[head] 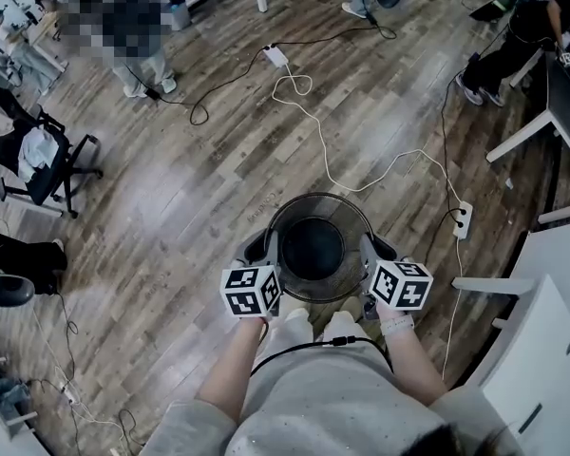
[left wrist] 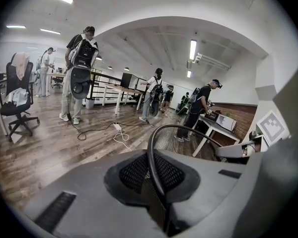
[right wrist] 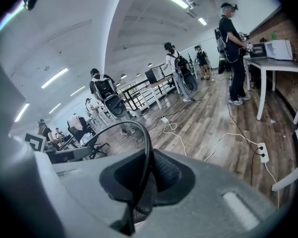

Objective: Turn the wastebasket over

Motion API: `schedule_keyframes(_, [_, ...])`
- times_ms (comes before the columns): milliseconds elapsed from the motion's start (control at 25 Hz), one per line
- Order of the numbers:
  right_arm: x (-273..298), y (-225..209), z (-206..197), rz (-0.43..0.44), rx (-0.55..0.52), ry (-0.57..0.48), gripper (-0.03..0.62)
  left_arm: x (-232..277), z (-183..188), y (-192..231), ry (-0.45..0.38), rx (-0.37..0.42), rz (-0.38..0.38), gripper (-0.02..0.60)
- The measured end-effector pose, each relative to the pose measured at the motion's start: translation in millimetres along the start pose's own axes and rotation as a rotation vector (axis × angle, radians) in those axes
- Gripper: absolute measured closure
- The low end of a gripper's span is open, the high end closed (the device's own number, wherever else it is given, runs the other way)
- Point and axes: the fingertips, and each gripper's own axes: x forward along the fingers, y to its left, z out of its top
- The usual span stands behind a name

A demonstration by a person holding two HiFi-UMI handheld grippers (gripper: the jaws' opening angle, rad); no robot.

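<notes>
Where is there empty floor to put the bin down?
The widest bare floor is left of the wastebasket, between it and the office chair. Ahead, the white cable snakes across the boards. The right side is crowded, with a power strip and white furniture.

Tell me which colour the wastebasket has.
The wastebasket is black wire mesh; the head view shows it best.

Cable-strewn wood floor (head: pixel 218 160), white desks (head: pixel 551 126)
</notes>
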Motion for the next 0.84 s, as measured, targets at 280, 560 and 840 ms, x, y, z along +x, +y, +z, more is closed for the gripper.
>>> schedule_keyframes(280, [8.9, 11.7, -4.4, -0.018, 0.011, 0.004, 0.571, 1.3, 1.9, 15.9, 0.016, 0.003, -0.015, 0.557])
schedule_keyframes(560, [18.0, 30.6, -7.5, -0.026, 0.021, -0.018, 0.569, -1.7, 9.2, 35.7, 0.017, 0.028, -0.034, 0.557])
schedule_keyframes(840, [22.7, 52.7, -27.2, -0.028, 0.044, -0.004, 0.569, -16.1, 3.5, 57.5, 0.046, 0.043, -0.038, 0.557])
